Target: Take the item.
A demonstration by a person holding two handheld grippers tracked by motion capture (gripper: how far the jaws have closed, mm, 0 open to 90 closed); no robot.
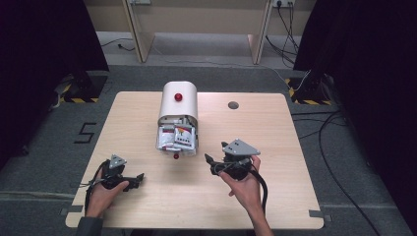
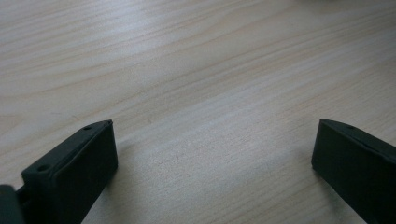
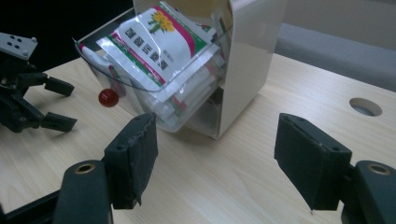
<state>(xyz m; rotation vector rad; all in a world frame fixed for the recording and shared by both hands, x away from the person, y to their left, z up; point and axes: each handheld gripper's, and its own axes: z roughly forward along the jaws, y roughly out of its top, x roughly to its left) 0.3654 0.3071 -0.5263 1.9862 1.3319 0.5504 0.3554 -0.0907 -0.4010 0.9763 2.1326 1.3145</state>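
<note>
**Lining up on the packet box, both grippers empty**

I'm holding the right gripper (image 1: 212, 164) low over the table (image 1: 275, 147), jaws spread wide with nothing between them, and it's pointing toward the front of the white dispenser box (image 1: 178, 101). In the right gripper view the clear drawer (image 3: 140, 84) is sitting just past the jaws, tipped open and stuffed with packets (image 3: 156, 39). The left gripper (image 1: 136, 180) is resting near the table's front left corner, also spread and empty, well apart from the box; in its own view I'm just looking at bare wood between the jaws.

My read is I'm about to go for the drawer, either a packet or the little red knob (image 3: 108, 98) on its front. To do it well I'd be coming in level with the drawer's open lip, keeping the jaws wide until they're straddling the target, then closing slowly so the clear plastic isn't flexing. The box looks light, so I'm guessing it could be sliding if I push; bringing the left one up to steady the shell seems smart.

Orientation: the box's long axis is running front to back on the table, the rounded closed end facing away from me and the drawer opening toward my side, slightly left of the right gripper. The top packet is lying slanted, printed face up.
</note>
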